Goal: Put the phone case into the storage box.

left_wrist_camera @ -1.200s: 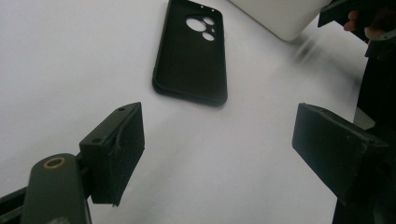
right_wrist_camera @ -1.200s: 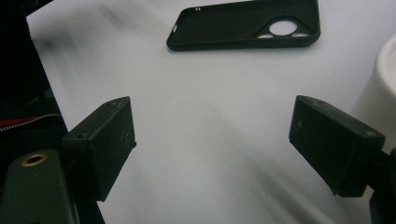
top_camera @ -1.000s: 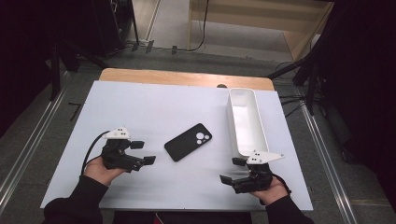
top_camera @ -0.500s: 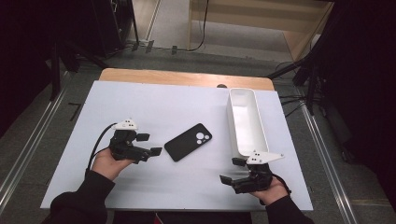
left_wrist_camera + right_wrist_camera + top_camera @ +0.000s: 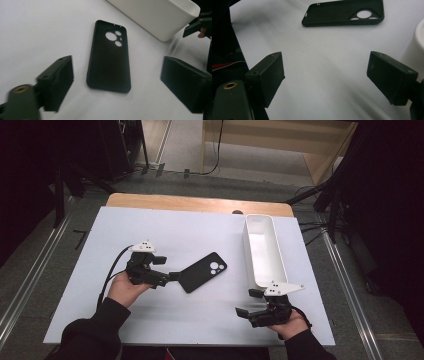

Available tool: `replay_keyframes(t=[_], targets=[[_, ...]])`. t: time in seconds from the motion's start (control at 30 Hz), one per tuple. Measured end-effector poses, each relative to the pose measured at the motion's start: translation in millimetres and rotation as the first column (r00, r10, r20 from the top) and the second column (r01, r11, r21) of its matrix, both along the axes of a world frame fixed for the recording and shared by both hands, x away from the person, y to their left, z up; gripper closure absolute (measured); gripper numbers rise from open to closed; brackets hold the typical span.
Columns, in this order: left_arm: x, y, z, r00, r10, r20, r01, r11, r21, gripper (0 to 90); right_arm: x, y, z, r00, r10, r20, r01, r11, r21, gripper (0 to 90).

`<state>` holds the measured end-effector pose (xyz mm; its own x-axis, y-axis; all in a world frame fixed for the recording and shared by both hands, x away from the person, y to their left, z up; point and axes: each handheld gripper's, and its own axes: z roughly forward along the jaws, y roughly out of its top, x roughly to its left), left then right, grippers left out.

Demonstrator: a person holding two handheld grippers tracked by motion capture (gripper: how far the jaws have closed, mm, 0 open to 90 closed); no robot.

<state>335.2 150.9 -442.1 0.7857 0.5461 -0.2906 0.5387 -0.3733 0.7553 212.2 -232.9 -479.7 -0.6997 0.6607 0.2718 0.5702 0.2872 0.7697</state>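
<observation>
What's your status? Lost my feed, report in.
Left gripper open, jaws just widened, nearing phone case. Right gripper open, idle beside white bin. Case untouched, nothing blocking.

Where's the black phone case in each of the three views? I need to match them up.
High view: phone case at table centre, just off the left gripper tips.
Left gripper view: case at centre, lying ahead between the open jaws, untouched.
Right gripper view: case along the top edge, far ahead.
Shared landmark: white bin, right of the case in all three views.
</observation>
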Motion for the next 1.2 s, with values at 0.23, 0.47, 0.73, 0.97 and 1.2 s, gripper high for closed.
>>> replay_keyframes(t=[0.23,0.47,0.73,0.97,1.2], targets=[[9.2,-9.7,0.9,0.9998,0.002,0.018,-0.002,1.0000,0.003,0.0,-0.2,0.0,0.0,1.0000,0.000,0.000,0.000,1.000,0.001,12.9],[16.4,-18.6,-0.8,0.9997,0.014,0.020,-0.014,0.9998,0.012,0.5,-0.4,0.0,0.1,1.0000,0.000,-0.002,0.000,1.000,0.000,12.9],[20.8,-29.0,-3.0,0.9994,0.020,0.028,-0.020,0.9997,0.014,0.5,-0.3,0.0,0.0,1.0000,0.001,-0.002,-0.001,1.000,-0.001,12.9],[23.7,-41.0,-6.9,0.9996,0.008,0.026,-0.009,0.9997,0.024,0.5,-0.4,0.3,-0.2,1.0000,0.001,0.000,-0.001,1.000,0.002,12.9],[24.2,-54.5,-9.9,0.9996,-0.006,0.026,0.005,0.9996,0.028,0.5,-0.5,0.3,-0.1,1.0000,0.004,0.002,-0.004,1.000,0.000,12.9]])
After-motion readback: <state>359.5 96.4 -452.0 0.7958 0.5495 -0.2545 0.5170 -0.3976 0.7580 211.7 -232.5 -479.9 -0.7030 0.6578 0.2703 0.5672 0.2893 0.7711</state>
